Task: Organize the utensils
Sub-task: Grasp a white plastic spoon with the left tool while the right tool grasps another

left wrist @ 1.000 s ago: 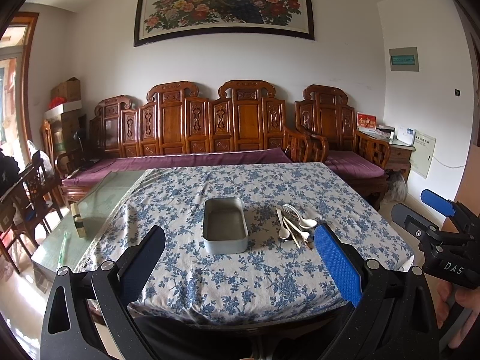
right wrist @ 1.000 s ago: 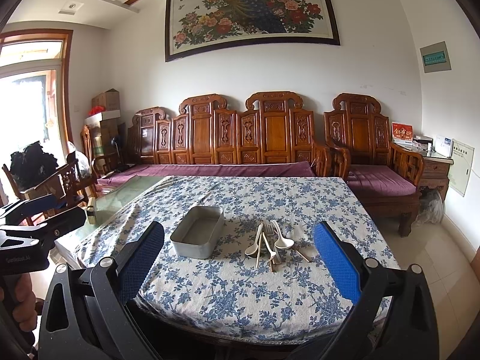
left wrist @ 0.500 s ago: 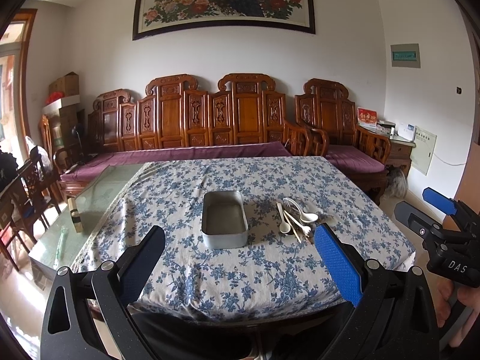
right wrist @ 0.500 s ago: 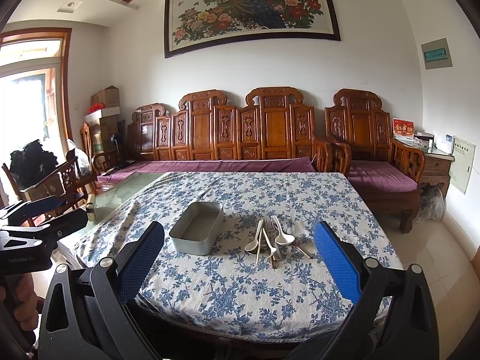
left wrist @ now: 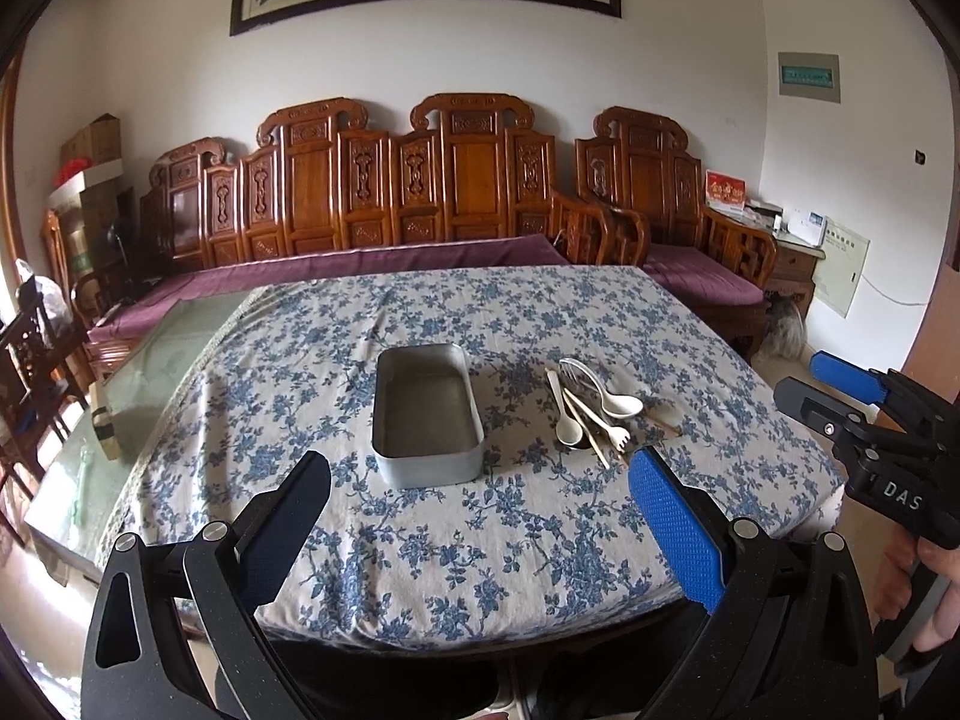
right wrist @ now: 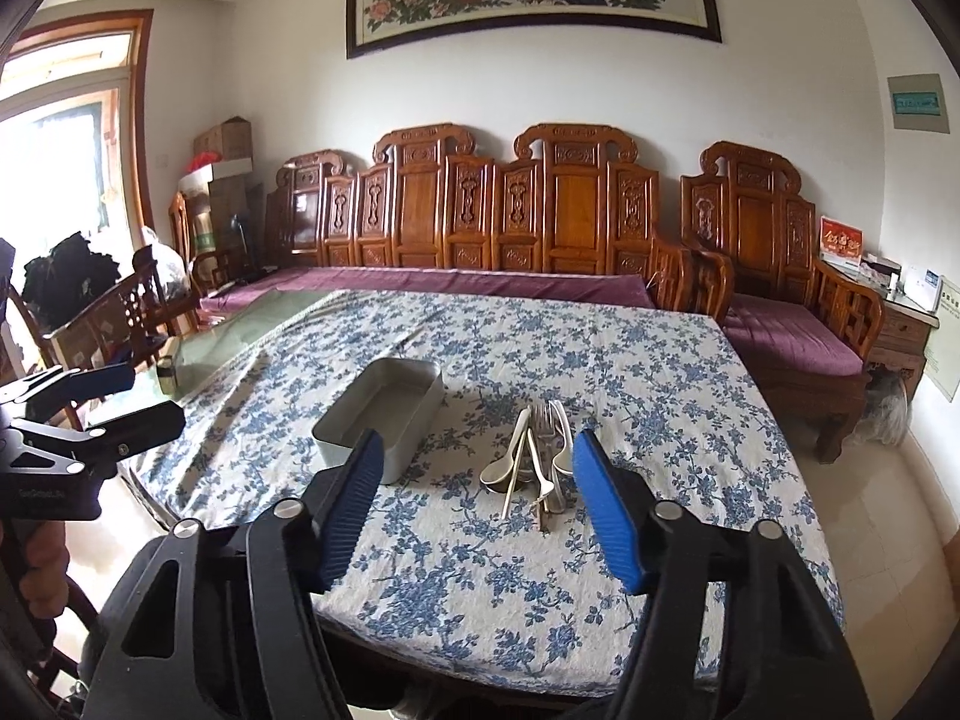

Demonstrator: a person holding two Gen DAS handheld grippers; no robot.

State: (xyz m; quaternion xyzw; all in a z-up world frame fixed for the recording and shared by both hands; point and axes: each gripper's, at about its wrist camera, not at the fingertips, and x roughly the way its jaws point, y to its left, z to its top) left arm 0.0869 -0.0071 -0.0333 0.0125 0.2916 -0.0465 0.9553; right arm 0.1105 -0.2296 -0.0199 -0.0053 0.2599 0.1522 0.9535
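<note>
A grey metal tin (left wrist: 427, 417) (right wrist: 379, 414) lies empty on the blue-flowered tablecloth (left wrist: 480, 540) (right wrist: 630, 372). To its right is a heap of utensils (left wrist: 591, 405) (right wrist: 536, 459): white spoons, a metal fork and pale sticks. My left gripper (left wrist: 480, 507) hangs open over the near table edge, short of the tin, with nothing between its fingers. My right gripper (right wrist: 477, 498) is over the near edge in front of the utensils; its jaws are closing, with only air between them. Each gripper also shows at the side of the other's view: the right gripper (left wrist: 840, 387), the left gripper (right wrist: 114, 399).
A carved wooden bench (left wrist: 420, 192) with purple cushions runs behind the table. Bare glass tabletop (left wrist: 174, 342) shows at the left, where a small jar (right wrist: 167, 373) stands. Wooden chairs (right wrist: 114, 312) stand at the left. A person's hand (left wrist: 924, 588) holds the right gripper's handle.
Both grippers have come forward and down toward the table, so the tin and utensils look bigger. The right gripper's fingers stand closer together than before. The left gripper's fingers keep their spread.
</note>
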